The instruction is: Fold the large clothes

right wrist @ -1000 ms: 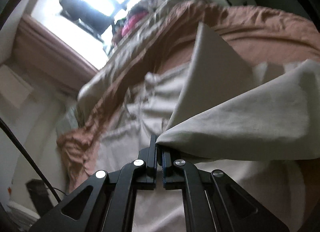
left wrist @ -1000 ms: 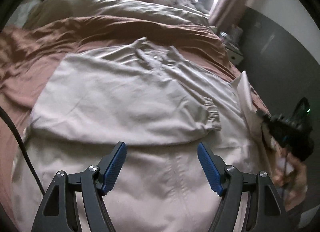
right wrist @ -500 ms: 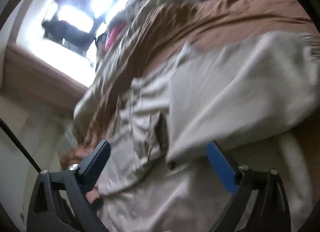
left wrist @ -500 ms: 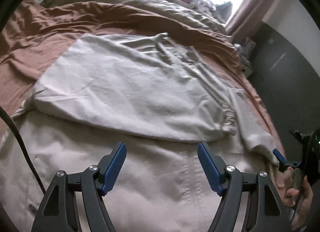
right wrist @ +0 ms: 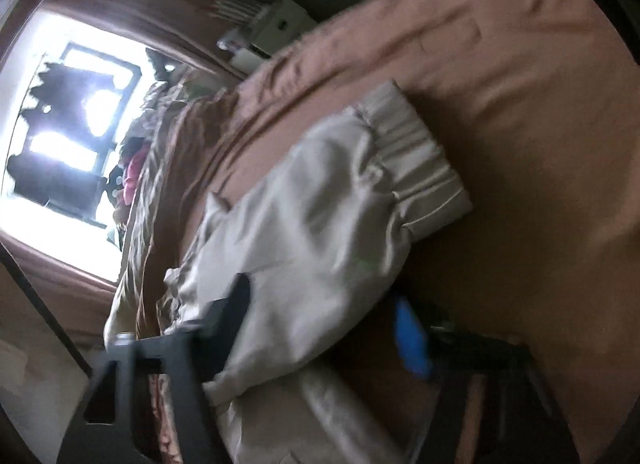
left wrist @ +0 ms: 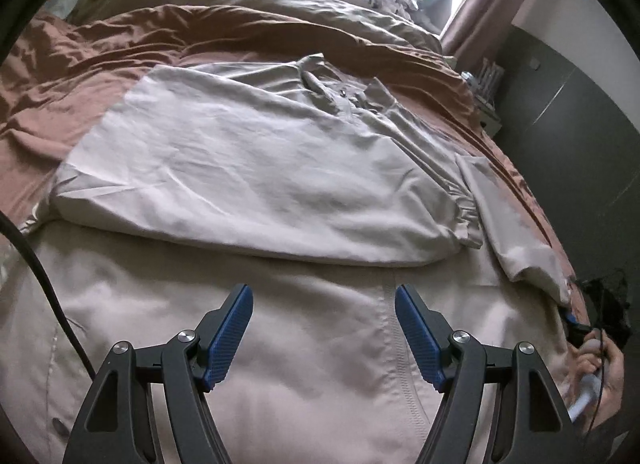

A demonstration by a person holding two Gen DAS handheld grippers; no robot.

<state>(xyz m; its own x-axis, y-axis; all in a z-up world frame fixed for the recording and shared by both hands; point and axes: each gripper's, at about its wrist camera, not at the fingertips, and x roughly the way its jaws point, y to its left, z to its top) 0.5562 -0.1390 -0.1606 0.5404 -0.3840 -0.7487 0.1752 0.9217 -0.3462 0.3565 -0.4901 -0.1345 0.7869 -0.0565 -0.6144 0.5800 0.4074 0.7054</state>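
Beige jacket (left wrist: 248, 167) is lying flat on the brown bedsheet (left wrist: 80, 63), with one sleeve already folded across the chest so its elastic cuff (left wrist: 466, 219) sits out around 3 o'clock. The left gripper (left wrist: 324, 328) hovers over the lower back panel, fingers wide apart and nothing between them. The right gripper (right wrist: 320, 328) is at the other sleeve (right wrist: 304, 248) on the 3 o'clock edge — its jaws have just been closing. The blurry right wrist view shows that sleeve between the fingers, but they're apart and I can't see the pads pressing it yet. My take on doing this well: grab close to the ribbed cuff (right wrist: 416, 167), not mid-sleeve. Then carry it low toward 9 o'clock and lay it flat over the first sleeve — left gripper could pin the hem so the body doesn't drag.
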